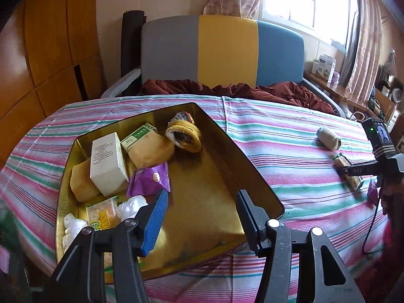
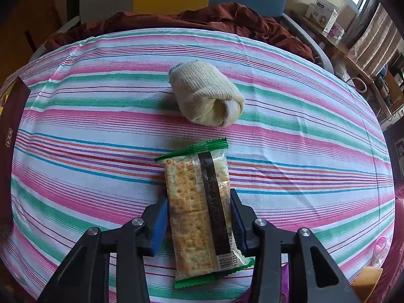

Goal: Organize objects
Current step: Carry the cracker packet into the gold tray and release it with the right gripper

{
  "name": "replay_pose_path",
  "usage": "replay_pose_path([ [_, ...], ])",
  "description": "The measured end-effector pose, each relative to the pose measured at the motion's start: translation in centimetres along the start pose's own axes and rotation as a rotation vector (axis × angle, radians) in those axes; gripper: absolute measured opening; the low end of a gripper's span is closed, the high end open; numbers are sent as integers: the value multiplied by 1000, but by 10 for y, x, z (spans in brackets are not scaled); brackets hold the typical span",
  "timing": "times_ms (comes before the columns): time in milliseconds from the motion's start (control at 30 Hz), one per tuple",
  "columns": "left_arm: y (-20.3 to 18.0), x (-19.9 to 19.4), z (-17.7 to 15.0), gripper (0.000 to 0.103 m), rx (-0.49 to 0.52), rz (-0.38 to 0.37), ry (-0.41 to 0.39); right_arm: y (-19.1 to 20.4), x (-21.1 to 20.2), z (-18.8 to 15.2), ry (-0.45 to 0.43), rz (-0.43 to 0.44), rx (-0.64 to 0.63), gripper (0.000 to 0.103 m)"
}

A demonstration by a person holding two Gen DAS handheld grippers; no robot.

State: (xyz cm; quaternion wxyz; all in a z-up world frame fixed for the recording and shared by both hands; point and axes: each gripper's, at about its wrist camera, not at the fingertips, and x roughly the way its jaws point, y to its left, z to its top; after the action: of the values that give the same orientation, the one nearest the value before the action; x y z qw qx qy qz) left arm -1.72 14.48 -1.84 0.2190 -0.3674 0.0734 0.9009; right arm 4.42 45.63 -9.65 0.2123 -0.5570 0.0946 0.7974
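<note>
A gold tin box (image 1: 255,174) lies on the striped cloth and holds a white carton (image 1: 107,161), a green box (image 1: 139,135), a purple packet (image 1: 150,178), buns and a rolled sock (image 1: 184,132). My left gripper (image 1: 202,209) is open and empty over the tin's near part. My right gripper (image 2: 199,217) is shut on a green-edged cracker packet (image 2: 199,207) that lies on the cloth; the packet also shows in the left wrist view (image 1: 349,171). A rolled cream sock (image 2: 207,94) lies just beyond it, and also shows in the left wrist view (image 1: 328,137).
The striped cloth (image 2: 88,151) covers the whole table. A chair with a grey, yellow and blue back (image 1: 222,53) and a dark red blanket (image 1: 227,88) stands behind it. A dark lid edge (image 2: 12,116) is at the right wrist view's left. Cluttered shelves (image 1: 378,96) stand at the right.
</note>
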Motion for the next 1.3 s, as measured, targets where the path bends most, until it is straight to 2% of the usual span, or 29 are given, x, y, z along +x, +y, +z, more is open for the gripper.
replay_pose_path([
  [300, 27, -5, -15, 58, -45, 0, 32, 14, -3, 1, 33, 39, 8, 43],
  [433, 49, -14, -19, 58, -84, 19, 24, 36, -12, 0, 49, 101, -17, 43],
  [533, 74, -22, -22, 58, -134, 54, 18, 58, -29, 8, 10, 159, -40, 43],
  [633, 100, -30, -26, 58, -180, 98, 19, 92, -59, 17, -54, 246, -94, 43],
  [667, 109, -33, -28, 58, -193, 113, 19, 118, -85, 3, -77, 274, -114, 43],
  [733, 125, -38, -32, 58, -216, 139, 22, 153, -110, 3, -114, 340, -162, 43],
  [833, 146, -41, -39, 58, -256, 167, 31, 208, -125, 3, -132, 426, -238, 43],
  [967, 161, -41, -48, 58, -298, 174, 44, 278, -120, 2, -98, 455, -325, 43],
  [1033, 163, -39, -50, 58, -303, 168, 48, 304, -106, 3, -53, 454, -343, 43],
  [1200, 161, -34, -53, 59, -308, 144, 60, 348, -63, -4, 70, 368, -383, 44],
  [1300, 162, -32, -55, 60, -314, 135, 68, 363, -58, -15, 114, 456, -405, 46],
])
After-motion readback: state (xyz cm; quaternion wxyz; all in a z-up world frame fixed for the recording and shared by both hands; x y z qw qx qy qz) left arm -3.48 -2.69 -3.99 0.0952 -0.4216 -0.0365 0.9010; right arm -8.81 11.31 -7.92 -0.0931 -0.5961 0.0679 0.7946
